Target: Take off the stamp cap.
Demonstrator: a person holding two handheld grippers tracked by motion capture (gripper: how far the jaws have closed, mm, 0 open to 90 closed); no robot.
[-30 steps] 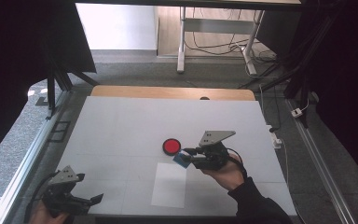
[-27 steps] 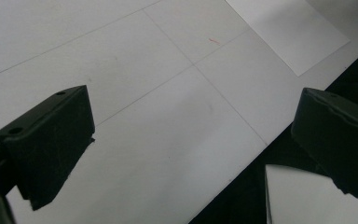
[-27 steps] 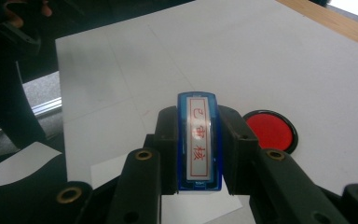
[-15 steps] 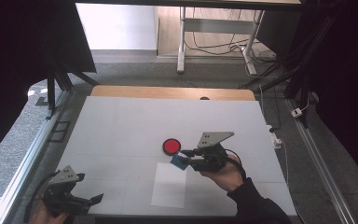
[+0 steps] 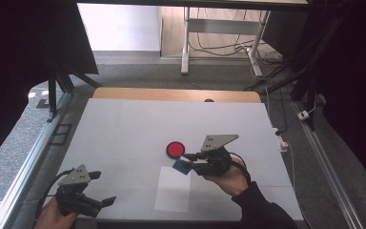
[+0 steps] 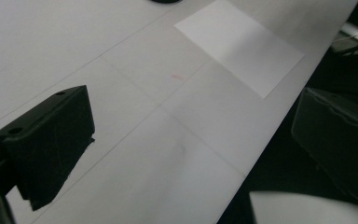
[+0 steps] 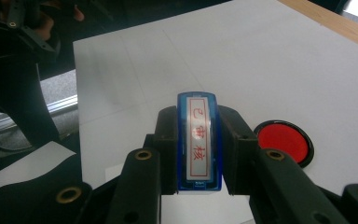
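My right gripper [image 5: 189, 163] is pinching the blue stamp [image 7: 199, 140] btwn both jaws, pressed tight on its two long sides; the label w/ red characters faces the right gripper view's camera. In the high view the stamp [image 5: 182, 165] hangs just above the top edge of the white paper sheet [image 5: 173, 188], w/ the red ink pad [image 5: 175, 149] just beside it, a bit farther up the table [image 5: 124, 124]. Stamp and pad look apart, not touching.

My read: I'm in the carry step, stamp in hand btwn pad and paper. Can't tell if the face is inked, it's hidden underneath.

Next move, I'd judge: bring the stamp over the sheet, keep it square to the paper, press straight down w/o sliding so the print doesn't smear.

My left gripper [image 5: 102, 202] sits near the table's front left corner, jaws spread, holding nothing. It's well apart from the sheet; could steady the paper if it shifts.
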